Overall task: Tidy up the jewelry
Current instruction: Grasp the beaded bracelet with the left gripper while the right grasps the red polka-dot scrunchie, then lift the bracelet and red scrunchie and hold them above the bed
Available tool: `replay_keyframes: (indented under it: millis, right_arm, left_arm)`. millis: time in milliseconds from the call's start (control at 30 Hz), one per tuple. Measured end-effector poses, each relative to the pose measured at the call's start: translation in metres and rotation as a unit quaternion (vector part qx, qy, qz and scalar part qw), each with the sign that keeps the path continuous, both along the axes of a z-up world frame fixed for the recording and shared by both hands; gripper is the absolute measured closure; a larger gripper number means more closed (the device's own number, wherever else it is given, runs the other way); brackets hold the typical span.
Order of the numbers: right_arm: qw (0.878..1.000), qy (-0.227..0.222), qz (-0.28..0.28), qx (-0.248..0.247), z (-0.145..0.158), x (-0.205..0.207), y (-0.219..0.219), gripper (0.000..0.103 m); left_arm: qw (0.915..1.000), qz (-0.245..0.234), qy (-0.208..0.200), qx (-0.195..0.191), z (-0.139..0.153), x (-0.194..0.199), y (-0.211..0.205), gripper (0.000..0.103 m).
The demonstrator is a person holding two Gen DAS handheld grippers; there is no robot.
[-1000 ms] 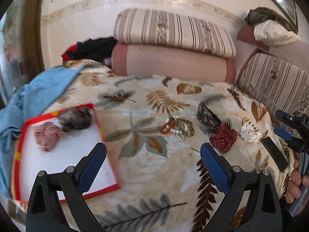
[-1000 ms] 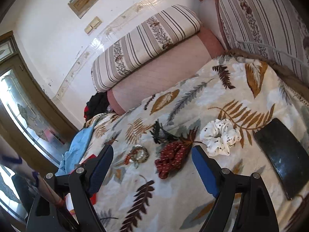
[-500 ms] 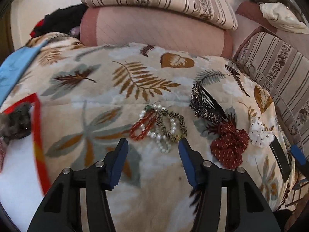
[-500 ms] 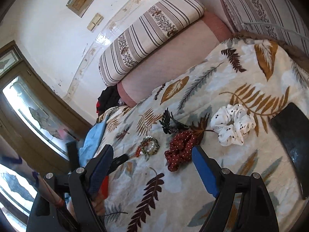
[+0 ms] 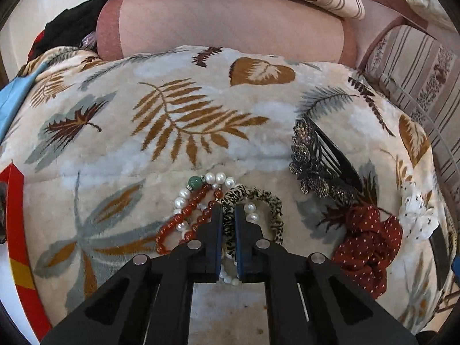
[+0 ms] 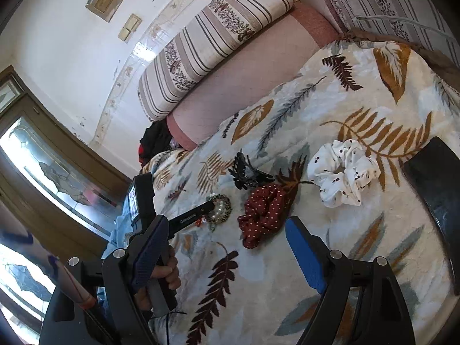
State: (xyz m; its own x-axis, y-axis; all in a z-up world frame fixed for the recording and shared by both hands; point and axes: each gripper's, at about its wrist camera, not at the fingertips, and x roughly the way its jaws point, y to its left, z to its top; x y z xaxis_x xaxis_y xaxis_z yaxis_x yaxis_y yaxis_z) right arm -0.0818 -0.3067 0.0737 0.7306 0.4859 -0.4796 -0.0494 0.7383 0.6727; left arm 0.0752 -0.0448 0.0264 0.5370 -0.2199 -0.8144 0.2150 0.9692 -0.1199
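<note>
Meanwhile, on a leaf-patterned blanket, the left gripper has its jaws clamped on a zebra-print band, one of three looped pieces in a touching heap alongside one pearl bracelet and one red bead bracelet. Just right lie one beaded hair comb, one red dotted scrunchie and one white scrunchie. One red-rimmed tray sits far left. The right gripper hovers with jaws wide apart, holding nothing.
</note>
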Motion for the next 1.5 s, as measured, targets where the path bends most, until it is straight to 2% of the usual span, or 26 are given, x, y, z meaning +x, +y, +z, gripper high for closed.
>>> replay_keyframes:
  millis: [167,333,533,667,700,733,767,800,933,1033,1167,1233,1333,1500]
  right_arm:
    - [0.999,0.025,-0.018,-0.023,-0.007,0.008,0.001,0.016]
    - [0.994,0.07,-0.019,-0.076,-0.021,0.034,0.019,0.015]
    - [0.984,0.128,-0.01,-0.122,-0.048,0.074,0.044,0.015]
    - [0.975,0.144,-0.013,-0.17,-0.061,0.098,0.057,0.015]
    - [0.972,0.152,-0.01,-0.178,-0.067,0.102,0.059,0.024]
    - [0.971,0.154,-0.014,-0.182,-0.069,0.102,0.06,0.039]
    - [0.972,0.147,-0.013,-0.184,-0.068,0.101,0.06,0.053]
    - [0.974,0.138,-0.002,-0.179,-0.065,0.1,0.062,0.079]
    - [0.978,0.107,0.001,-0.179,-0.05,0.089,0.064,0.085]
    - [0.985,0.064,-0.002,-0.16,-0.027,0.075,0.064,0.085]
    - [0.986,-0.003,0.01,-0.166,-0.002,0.055,0.074,0.085]
    - [0.985,-0.017,0.017,-0.17,0.001,0.051,0.081,0.085]
    - [0.983,-0.024,0.026,-0.181,0.0,0.052,0.089,0.085]
    - [0.986,-0.004,0.035,-0.165,-0.011,0.06,0.085,0.085]
  left_arm:
    - [0.9991,-0.015,-0.03,-0.025,0.015,-0.033,0.006,0.096]
    - [0.9967,-0.031,-0.048,-0.058,0.031,-0.071,0.011,0.096]
    - [0.9942,-0.05,-0.079,-0.054,0.042,-0.097,0.01,0.096]
    - [0.9936,-0.046,-0.087,-0.056,0.04,-0.096,0.02,0.096]
    - [0.9937,-0.043,-0.087,-0.056,0.039,-0.095,0.023,0.096]
    - [0.9937,-0.041,-0.087,-0.057,0.038,-0.093,0.025,0.096]
    - [0.9937,-0.041,-0.087,-0.058,0.038,-0.092,0.028,0.096]
    - [0.9936,-0.04,-0.088,-0.058,0.038,-0.09,0.03,0.096]
    - [0.9926,-0.037,-0.103,-0.053,0.045,-0.091,0.036,0.096]
    - [0.9913,-0.033,-0.119,-0.045,0.053,-0.094,0.041,0.096]
    - [0.99,-0.021,-0.133,-0.043,0.056,-0.096,0.048,0.096]
    - [0.9892,-0.019,-0.139,-0.043,0.054,-0.095,0.049,0.096]
    - [0.9889,-0.016,-0.145,-0.031,0.05,-0.093,0.048,0.096]
    - [0.9894,-0.015,-0.144,-0.009,0.043,-0.088,0.045,0.096]
